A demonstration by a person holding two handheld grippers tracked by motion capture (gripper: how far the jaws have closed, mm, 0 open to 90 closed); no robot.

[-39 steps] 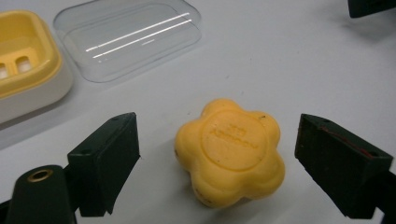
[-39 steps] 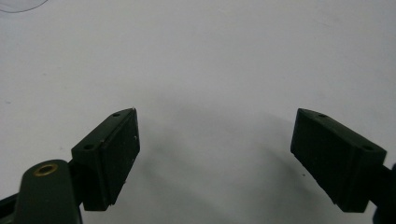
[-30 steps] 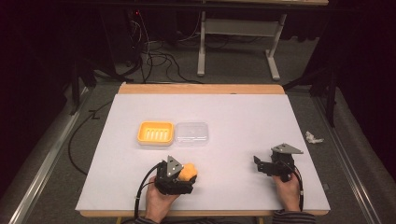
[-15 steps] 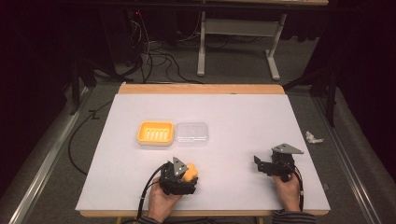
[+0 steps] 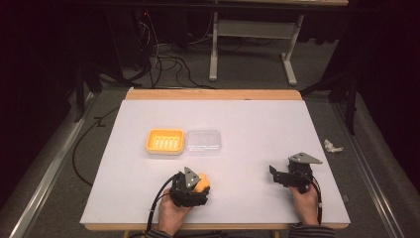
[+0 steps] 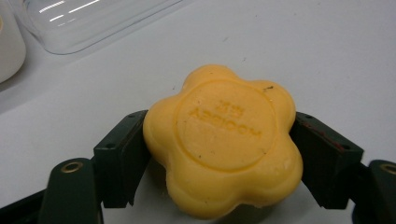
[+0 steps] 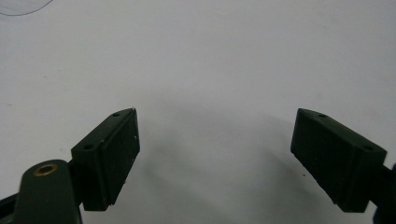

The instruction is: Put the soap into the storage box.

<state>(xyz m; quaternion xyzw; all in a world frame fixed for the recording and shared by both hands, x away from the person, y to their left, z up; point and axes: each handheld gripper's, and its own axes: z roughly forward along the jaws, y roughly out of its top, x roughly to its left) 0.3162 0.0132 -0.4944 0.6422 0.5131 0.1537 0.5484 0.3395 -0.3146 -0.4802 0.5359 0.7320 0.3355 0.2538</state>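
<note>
Soap (image 6: 223,140) gripped at the near edge of the counter (image 5: 257,124).
It is clenched by the left gripper (image 5: 198,186); the right gripper (image 5: 275,175) is held with jaws spread, empty.

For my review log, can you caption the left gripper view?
Left gripper with its jaws closed on a yellow flower-shaped soap, clear lid behind on the white table.

Waxy matt soap (image 6: 223,140), glossy clear plastic lid (image 6: 88,21)
</note>
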